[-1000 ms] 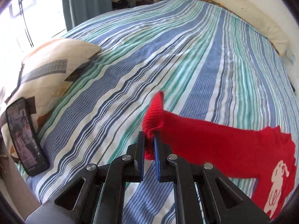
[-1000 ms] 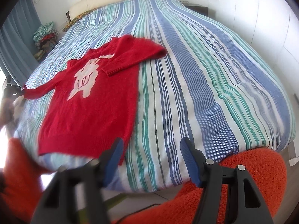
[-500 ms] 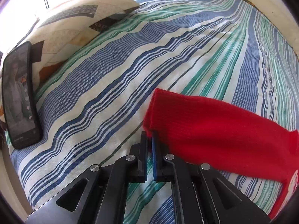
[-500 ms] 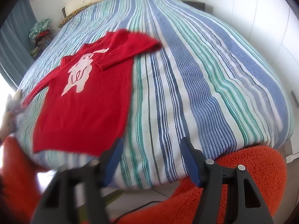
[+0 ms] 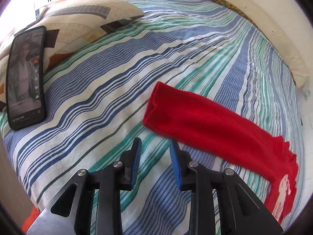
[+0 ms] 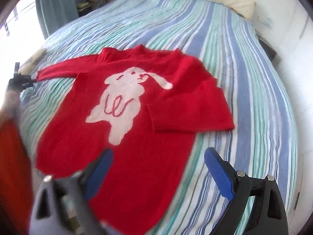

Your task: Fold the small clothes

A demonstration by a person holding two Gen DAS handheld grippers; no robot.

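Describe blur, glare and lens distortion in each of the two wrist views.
Left wrist view: sharp; window glare bleaches the upper left corner above the patterned cream pillow; fisheye bends the striped blue-green bedspread.
Right wrist view: motion-blurred, the right gripper smeared on its left finger; the red knitted sweater with a white animal stays readable; left edge overexposed.

Black gripper (image 5: 155, 148), blue-padded jaws

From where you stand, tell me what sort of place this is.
A bedroom, most likely: a wide bed under a striped sheet, pillows along its head, and a curtain beside a bright window. A red sweater lies spread on the bed.
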